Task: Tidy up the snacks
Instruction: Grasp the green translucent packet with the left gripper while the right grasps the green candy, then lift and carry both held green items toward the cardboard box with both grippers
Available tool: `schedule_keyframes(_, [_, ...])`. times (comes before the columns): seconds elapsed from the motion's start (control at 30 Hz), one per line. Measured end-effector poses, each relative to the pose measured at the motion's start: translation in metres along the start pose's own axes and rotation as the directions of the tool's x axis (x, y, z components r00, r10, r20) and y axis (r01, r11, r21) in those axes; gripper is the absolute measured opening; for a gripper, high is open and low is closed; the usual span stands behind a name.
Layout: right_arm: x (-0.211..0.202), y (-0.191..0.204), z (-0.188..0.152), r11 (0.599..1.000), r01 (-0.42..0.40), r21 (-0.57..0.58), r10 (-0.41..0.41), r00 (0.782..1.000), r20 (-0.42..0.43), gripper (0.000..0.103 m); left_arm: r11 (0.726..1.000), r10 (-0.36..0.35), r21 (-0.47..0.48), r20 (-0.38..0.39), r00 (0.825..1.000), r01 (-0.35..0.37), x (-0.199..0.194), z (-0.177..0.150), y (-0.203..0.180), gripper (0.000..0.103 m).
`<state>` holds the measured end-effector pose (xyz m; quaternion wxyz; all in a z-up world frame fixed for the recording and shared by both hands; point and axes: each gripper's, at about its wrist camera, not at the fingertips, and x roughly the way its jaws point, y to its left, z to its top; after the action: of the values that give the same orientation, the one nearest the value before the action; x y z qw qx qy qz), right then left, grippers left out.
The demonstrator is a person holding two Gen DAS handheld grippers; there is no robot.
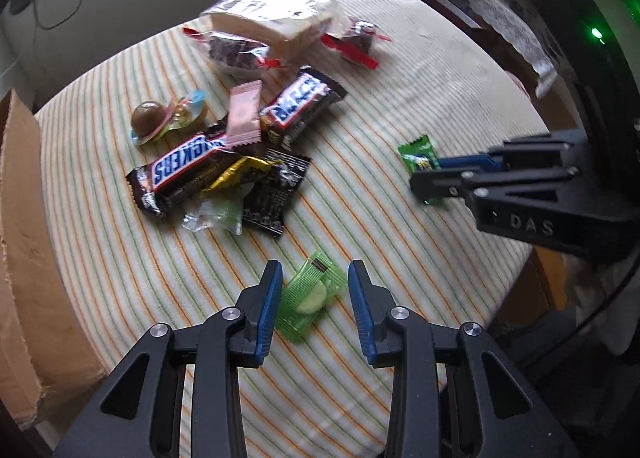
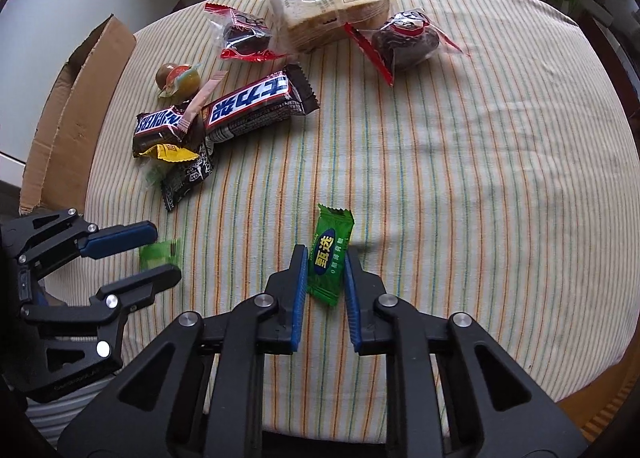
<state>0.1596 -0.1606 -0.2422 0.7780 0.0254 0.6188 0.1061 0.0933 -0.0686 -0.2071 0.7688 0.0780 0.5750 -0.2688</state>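
Observation:
A pale green see-through candy (image 1: 310,298) lies on the striped tablecloth (image 1: 400,98) between the fingers of my left gripper (image 1: 314,266). Its left pad touches the wrapper's edge and its right pad stands just clear, so the gripper is open. The right wrist view shows that left gripper (image 2: 166,250) at the lower left, with the same pale candy (image 2: 158,254) between its fingers. My right gripper (image 2: 324,252) is shut on a dark green candy (image 2: 330,254) with yellow print, both blue pads against the wrapper's sides. The left wrist view shows the right gripper (image 1: 426,172) holding that candy (image 1: 418,156).
A pile of snacks holds two Snickers bars (image 2: 252,104), a pink sachet (image 1: 244,114) and small dark and yellow packets (image 2: 176,162). Behind it are a bagged bread loaf (image 2: 328,2) and two cakes in red-edged wrappers (image 2: 404,40). A cardboard box (image 2: 68,106) stands at the table's left edge.

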Motion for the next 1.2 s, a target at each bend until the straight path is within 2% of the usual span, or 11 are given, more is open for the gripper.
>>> schedule_keyframes(0.2, [-0.005,-0.011,-0.006,1.000,-0.012,0.011,0.012,1.000,-0.001,0.018,0.999,-0.031,-0.019,-0.006,1.000,0.031,-0.004,-0.003,0.003,0.033])
schedule_keyframes(0.27, [-0.007,-0.014,-0.008,1.000,-0.009,0.009,0.009,1.000,0.000,0.018,0.999,0.024,0.041,-0.009,1.000,-0.024,-0.002,-0.008,-0.003,0.033])
schedule_keyframes(0.4, [-0.007,-0.015,-0.009,1.000,-0.010,0.014,0.010,1.000,0.003,0.018,0.989,0.071,0.130,0.015,0.997,-0.072,-0.001,-0.023,-0.014,0.032])
schedule_keyframes(0.47, [-0.007,-0.015,-0.008,1.000,-0.009,0.013,0.009,1.000,0.003,0.018,0.984,0.091,0.152,0.032,0.995,-0.095,-0.001,-0.027,-0.016,0.027])
schedule_keyframes(0.57, [-0.005,-0.013,-0.007,1.000,-0.009,0.015,0.009,1.000,0.006,0.018,0.993,0.077,0.090,0.054,0.996,-0.081,-0.005,-0.024,-0.008,0.023])
schedule_keyframes(0.6, [-0.006,-0.013,-0.007,1.000,-0.010,0.016,0.009,1.000,0.008,0.018,0.996,0.065,0.060,0.066,0.996,-0.069,-0.008,-0.023,-0.004,0.004])
schedule_keyframes(0.73, [-0.007,-0.013,-0.008,1.000,-0.008,0.019,0.008,1.000,0.014,0.017,0.996,0.019,-0.090,0.130,0.991,-0.007,-0.021,-0.021,0.016,0.003])
schedule_keyframes(0.87, [-0.008,-0.012,-0.008,1.000,-0.008,0.016,0.008,1.000,0.015,0.016,0.990,-0.018,-0.137,0.155,0.988,0.039,-0.028,-0.025,0.027,0.003])
schedule_keyframes(1.0, [-0.007,-0.011,-0.008,1.000,-0.007,0.018,0.007,1.000,0.016,0.016,0.991,-0.062,-0.114,0.064,0.996,0.069,-0.024,-0.029,0.025,0.015])
schedule_keyframes(1.13, [-0.006,-0.009,-0.006,1.000,-0.006,0.019,0.006,1.000,0.013,0.016,1.000,-0.009,0.020,-0.023,1.000,0.010,-0.011,-0.036,0.004,0.019])
schedule_keyframes(1.2, [-0.006,-0.008,-0.006,1.000,-0.007,0.016,0.007,1.000,0.012,0.016,0.999,-0.012,0.030,-0.026,1.000,0.013,-0.012,-0.034,0.000,0.033])
